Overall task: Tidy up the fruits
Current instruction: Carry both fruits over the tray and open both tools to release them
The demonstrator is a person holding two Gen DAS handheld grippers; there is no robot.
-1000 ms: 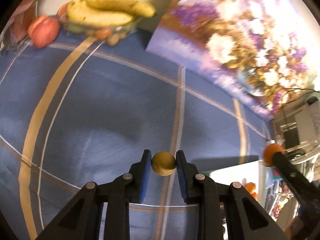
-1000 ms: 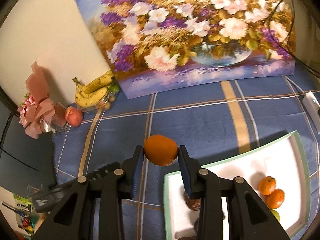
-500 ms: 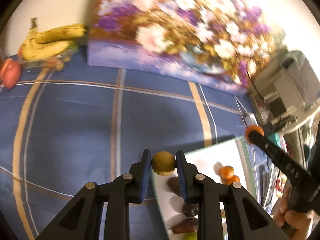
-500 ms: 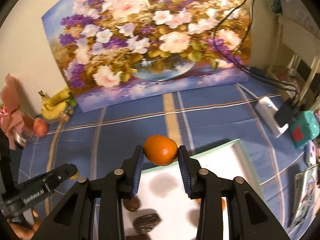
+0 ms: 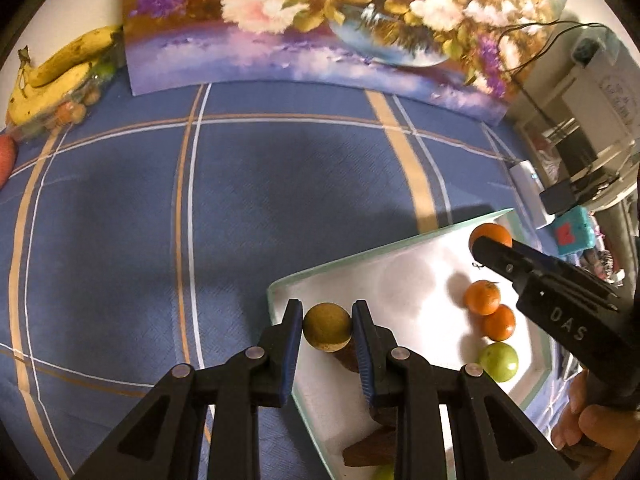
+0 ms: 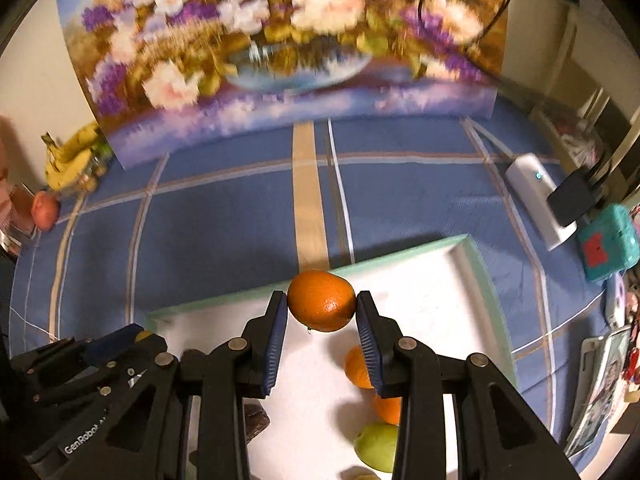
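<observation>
A small brownish-yellow round fruit (image 5: 327,327) is sitting clamped between the jaws of the left gripper (image 5: 327,330), hanging over the near corner of a white tray (image 5: 408,280). The right gripper (image 6: 321,312) is squeezing an orange (image 6: 321,305) above the tray's far edge. Two oranges (image 5: 490,308), a green fruit (image 5: 499,361) and dark brown pieces (image 5: 368,452) are lying in the tray. Bananas (image 5: 56,76) are resting far off on the blue checked cloth (image 5: 120,220), beside a flower painting (image 5: 320,20).
</observation>
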